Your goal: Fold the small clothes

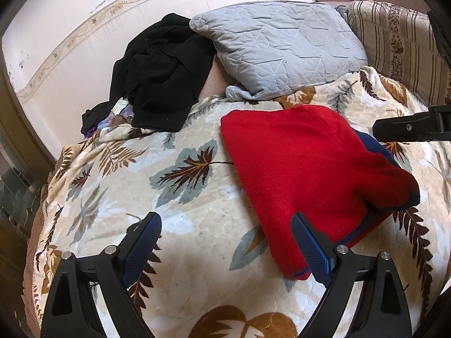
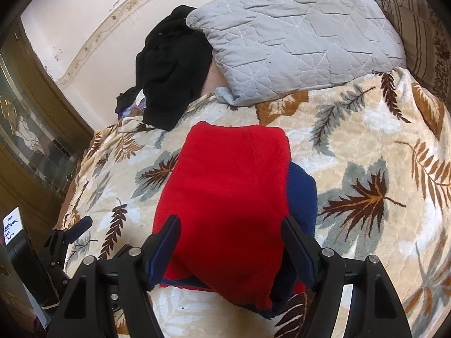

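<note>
The red sweater lies on the leaf-patterned blanket of the bed, already gathered into a compact, roughly rectangular packet with navy trim showing along its right edge and near hem — it looks folded or very close to it. Both tools are free of it: the left tool is spread wide and holds nothing, its right finger just over the sweater's near corner; the right tool is likewise wide open and empty, poised above the near end of the packet. At most 1 tidy-up or final fold seems left on this garment. Behind, a crumpled black garment beside the grey pillow remains unfolded, so the task as a whole is probably partway through.
</note>
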Demonstrator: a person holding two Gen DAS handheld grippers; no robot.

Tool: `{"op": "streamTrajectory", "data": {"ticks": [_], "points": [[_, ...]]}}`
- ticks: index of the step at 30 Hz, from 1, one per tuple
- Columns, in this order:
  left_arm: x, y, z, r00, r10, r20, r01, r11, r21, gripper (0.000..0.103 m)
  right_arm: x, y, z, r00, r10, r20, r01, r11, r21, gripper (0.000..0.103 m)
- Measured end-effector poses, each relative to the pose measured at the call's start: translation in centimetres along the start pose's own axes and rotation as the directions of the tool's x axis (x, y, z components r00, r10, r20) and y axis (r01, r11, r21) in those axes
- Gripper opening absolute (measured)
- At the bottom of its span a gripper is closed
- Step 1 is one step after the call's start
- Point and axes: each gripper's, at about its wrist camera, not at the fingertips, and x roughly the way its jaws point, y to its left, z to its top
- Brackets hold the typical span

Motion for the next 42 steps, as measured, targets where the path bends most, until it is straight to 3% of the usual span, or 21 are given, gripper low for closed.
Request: {"op": "streamTrajectory", "data": {"ticks": [17, 28, 42], "points": [[1.5, -0.1, 0.5, 0.999, -0.037, -0.018, 0.037, 0.999, -0.016, 0.093, 1.4, -2.4, 0.1, 1.000, 0.003, -0.018, -0.002, 0.999, 0.037, 0.077], [2.6, 1.0, 1.0, 0.991, -0.128, -0.024, 0.126, 0.989, -0.082, 0.093, 2.0, -6.0, 0.4, 0.998, 0.059, -0.017, -0.056, 0.987, 0.150, 0.077], [3.9, 2.6, 1.5, 0.995, -0.095, -0.023, 0.092, 0.989, -0.119, 0.093, 3.7, -8.2, 0.6, 0.991, 0.131, -0.028, -0.121, 0.967, 0.224, 0.077]]}}
